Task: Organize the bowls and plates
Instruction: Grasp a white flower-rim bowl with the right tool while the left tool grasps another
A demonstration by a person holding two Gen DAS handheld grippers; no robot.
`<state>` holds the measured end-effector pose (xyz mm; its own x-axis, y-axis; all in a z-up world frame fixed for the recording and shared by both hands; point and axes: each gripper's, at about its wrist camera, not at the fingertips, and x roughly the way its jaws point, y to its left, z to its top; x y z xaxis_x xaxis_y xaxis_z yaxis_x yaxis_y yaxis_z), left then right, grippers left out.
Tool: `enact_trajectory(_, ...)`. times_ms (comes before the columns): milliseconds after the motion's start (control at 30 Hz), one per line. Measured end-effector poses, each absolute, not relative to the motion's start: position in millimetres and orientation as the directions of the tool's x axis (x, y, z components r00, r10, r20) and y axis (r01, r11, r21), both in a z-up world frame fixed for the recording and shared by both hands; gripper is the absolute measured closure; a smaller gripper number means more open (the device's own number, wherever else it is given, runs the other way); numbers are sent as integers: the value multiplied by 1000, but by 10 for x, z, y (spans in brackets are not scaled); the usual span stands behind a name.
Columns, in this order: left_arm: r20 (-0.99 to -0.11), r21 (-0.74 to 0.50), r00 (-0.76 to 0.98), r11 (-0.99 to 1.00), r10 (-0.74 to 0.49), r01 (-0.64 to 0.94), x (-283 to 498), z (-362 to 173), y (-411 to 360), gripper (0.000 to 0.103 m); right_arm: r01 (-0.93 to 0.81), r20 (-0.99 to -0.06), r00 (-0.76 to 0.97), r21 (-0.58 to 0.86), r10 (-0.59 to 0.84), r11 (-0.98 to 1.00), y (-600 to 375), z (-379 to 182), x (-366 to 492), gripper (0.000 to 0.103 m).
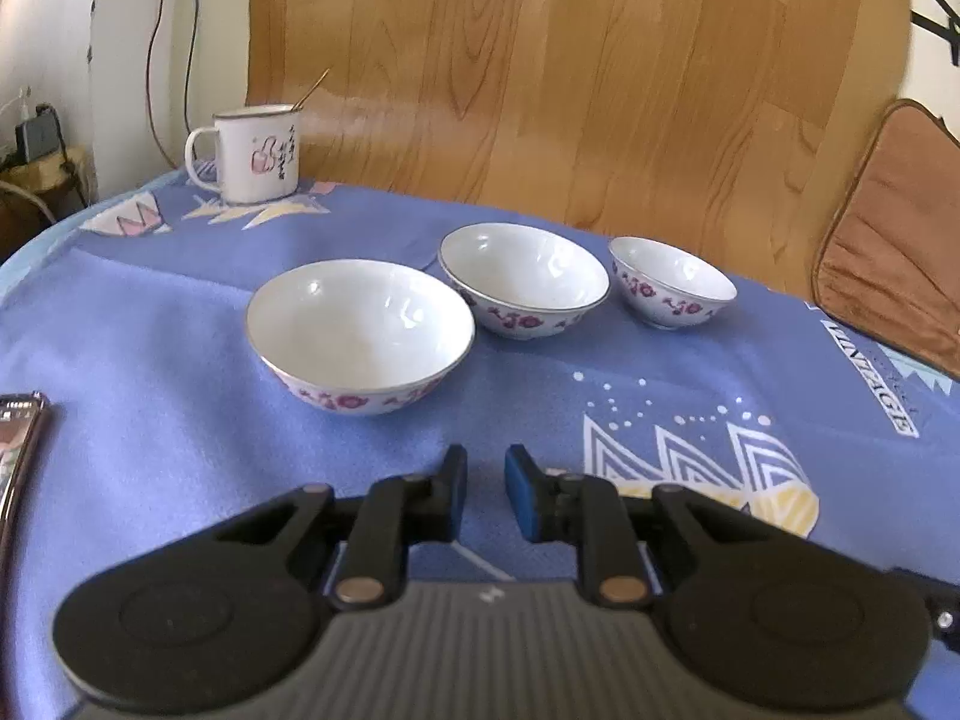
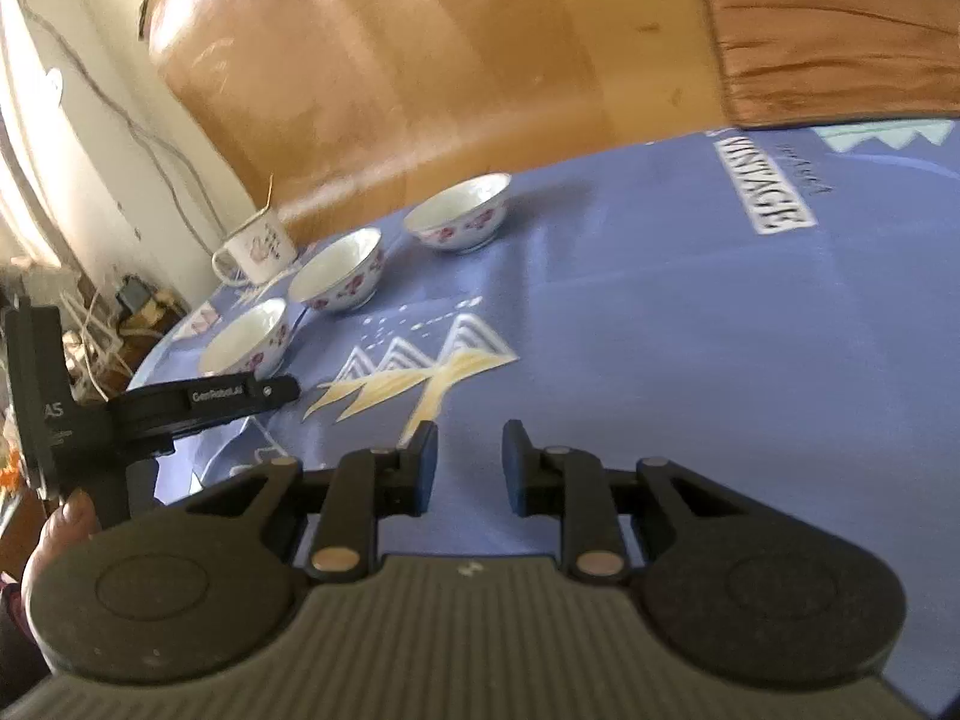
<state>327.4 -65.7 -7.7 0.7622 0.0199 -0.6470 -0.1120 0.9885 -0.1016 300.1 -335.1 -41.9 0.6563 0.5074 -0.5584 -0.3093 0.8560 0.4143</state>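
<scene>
white bowls beyond left hand-held gripper

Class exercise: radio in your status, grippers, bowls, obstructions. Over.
Left gripper and right gripper slightly open, holding nothing. Three bowls, large, middle, small, in a row, unstacked. Mug behind them, clear of the row.

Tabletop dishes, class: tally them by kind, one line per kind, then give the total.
Bowls: 3 (large, medium, small)
Mugs: 1 (enamel mug)
Plates: 0 in view
Total: 4
</scene>
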Motion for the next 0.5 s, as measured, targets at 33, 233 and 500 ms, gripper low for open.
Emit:
enact_trajectory(33,-637,-81,770,991,29,-104,3265,-94,-687,86,-312,-565,651,410,507,857,-3297,-423,3004,77)
enact_trajectory(233,-612,-12,789,997,55,-79,3236,-178,-799,83,-297,-583,659,379,475,877,-3184,-507,3049,77)
enact_trajectory(500,-610,-10,791,998,47,-67,3237,-194,-790,80,-309,-554,718,288,421,906,-3079,-485,2941,76)
